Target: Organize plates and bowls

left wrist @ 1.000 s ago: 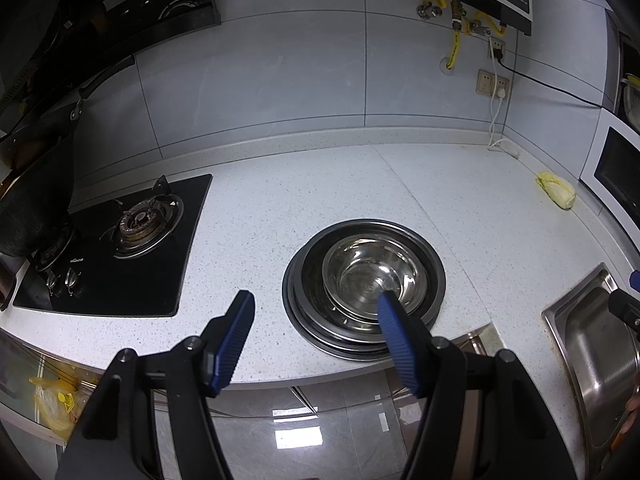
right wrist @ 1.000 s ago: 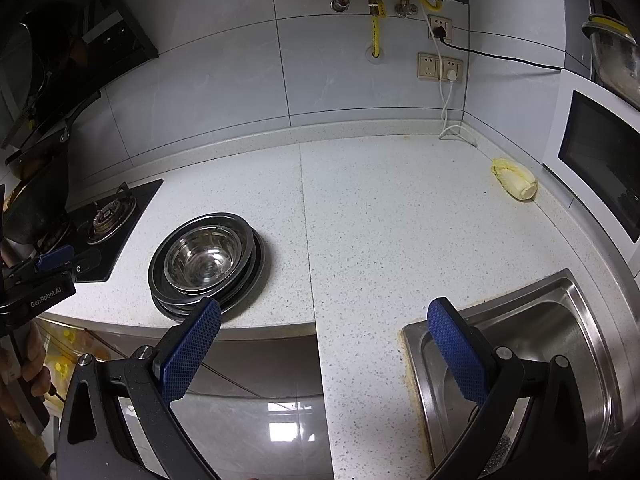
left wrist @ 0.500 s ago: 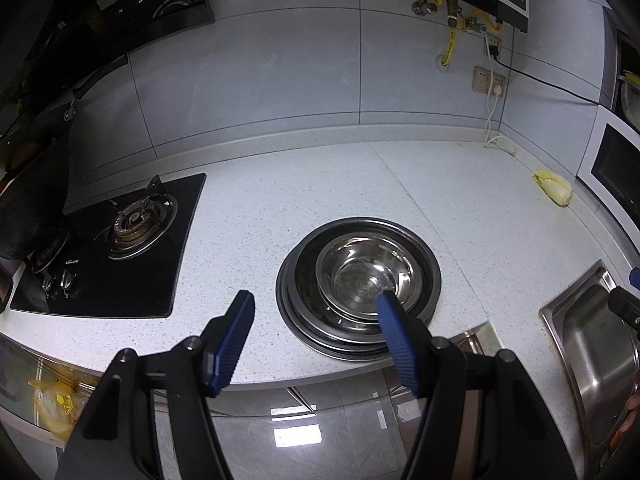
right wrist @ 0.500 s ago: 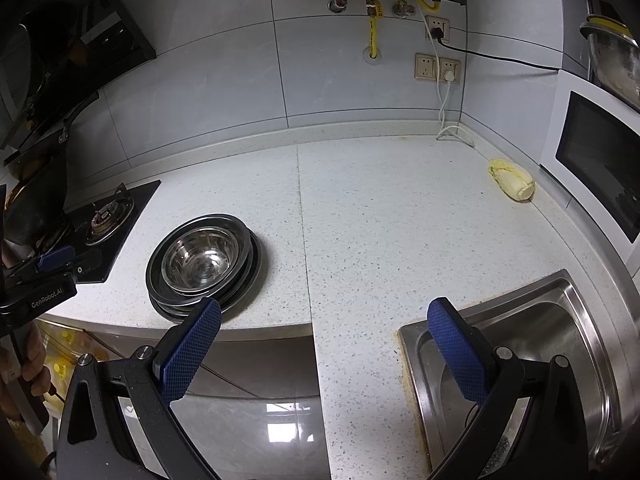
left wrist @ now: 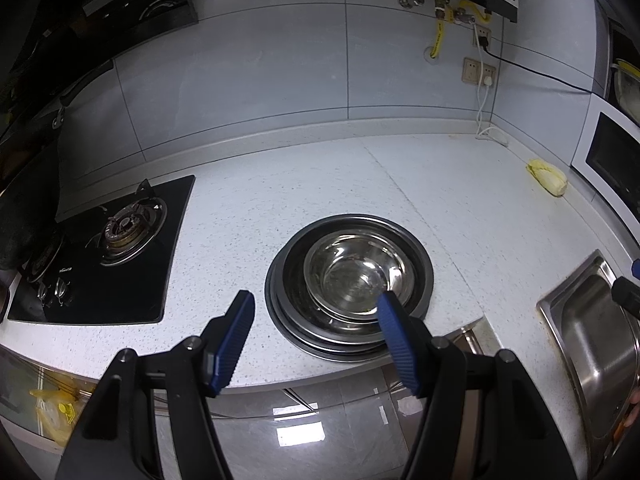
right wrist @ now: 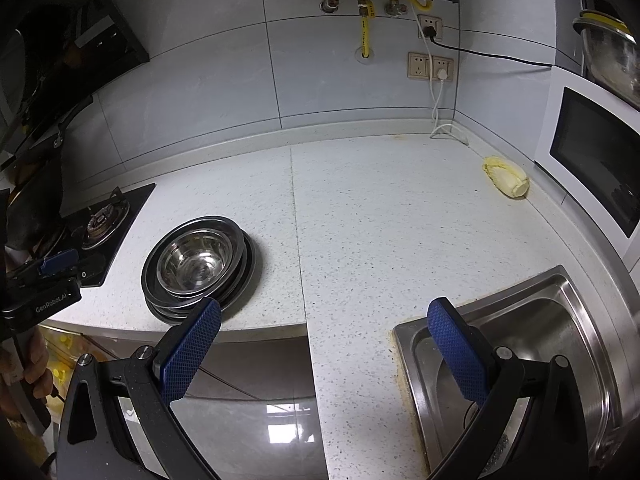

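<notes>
A steel bowl (left wrist: 354, 270) sits on a stack of steel plates (left wrist: 288, 308) near the front edge of the white counter. The bowl (right wrist: 195, 261) and plates (right wrist: 244, 276) also show at the left in the right wrist view. My left gripper (left wrist: 316, 300) is open and empty, held just in front of the stack, its right fingertip over the bowl's near rim. My right gripper (right wrist: 324, 312) is open and empty, over the counter edge between the stack and the sink.
A black gas hob (left wrist: 104, 256) lies left of the stack. A steel sink (right wrist: 528, 364) is at the right. A yellow-white cabbage (right wrist: 506, 177) lies by the microwave (right wrist: 596, 160). The tiled wall carries a water heater and sockets.
Both grippers have drifted slightly; the stack sits a little higher and further left in the views. Jaws stay open.
</notes>
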`<state>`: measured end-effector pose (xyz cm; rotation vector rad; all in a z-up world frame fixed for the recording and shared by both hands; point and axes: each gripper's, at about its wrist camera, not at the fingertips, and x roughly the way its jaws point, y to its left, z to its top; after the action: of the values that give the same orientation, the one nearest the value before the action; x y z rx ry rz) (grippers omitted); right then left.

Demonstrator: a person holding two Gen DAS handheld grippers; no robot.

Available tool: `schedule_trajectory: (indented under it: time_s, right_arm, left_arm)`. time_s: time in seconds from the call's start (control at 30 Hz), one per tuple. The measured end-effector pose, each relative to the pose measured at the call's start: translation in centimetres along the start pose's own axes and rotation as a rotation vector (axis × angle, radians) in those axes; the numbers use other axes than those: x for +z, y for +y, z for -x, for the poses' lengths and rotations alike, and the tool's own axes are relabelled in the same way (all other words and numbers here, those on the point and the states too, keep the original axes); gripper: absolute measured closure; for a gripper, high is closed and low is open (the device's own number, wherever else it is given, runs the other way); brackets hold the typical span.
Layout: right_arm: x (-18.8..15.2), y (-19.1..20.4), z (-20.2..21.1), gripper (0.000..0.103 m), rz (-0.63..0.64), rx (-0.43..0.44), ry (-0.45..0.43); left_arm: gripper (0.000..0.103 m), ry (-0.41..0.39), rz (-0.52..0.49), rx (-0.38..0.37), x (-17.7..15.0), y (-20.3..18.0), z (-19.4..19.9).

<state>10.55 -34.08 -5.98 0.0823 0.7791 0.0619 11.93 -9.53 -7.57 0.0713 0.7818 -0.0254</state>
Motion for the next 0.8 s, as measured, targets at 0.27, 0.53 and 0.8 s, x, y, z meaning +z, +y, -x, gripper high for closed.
schedule_trajectory:
  time_s: [0.27, 0.53, 0.8]
  right_arm:
    - [0.3, -0.9, 1.2, 0.002, -0.018, -0.029, -0.021]
    - [0.2, -1.3, 2.0, 0.002, -0.029, -0.042, -0.033]
    - [-0.1, -1.7, 3.4, 0.002, -0.039, -0.058, -0.054]
  left_arm:
    - [0.041, 0.013, -0.001, 0.007, -0.5, 0.3, -0.3]
    - [0.041, 0.018, -0.005, 0.013, -0.6, 0.1, -0.5]
    - [0.041, 0.014, -0.012, 0.012, -0.7, -0.2, -0.2]
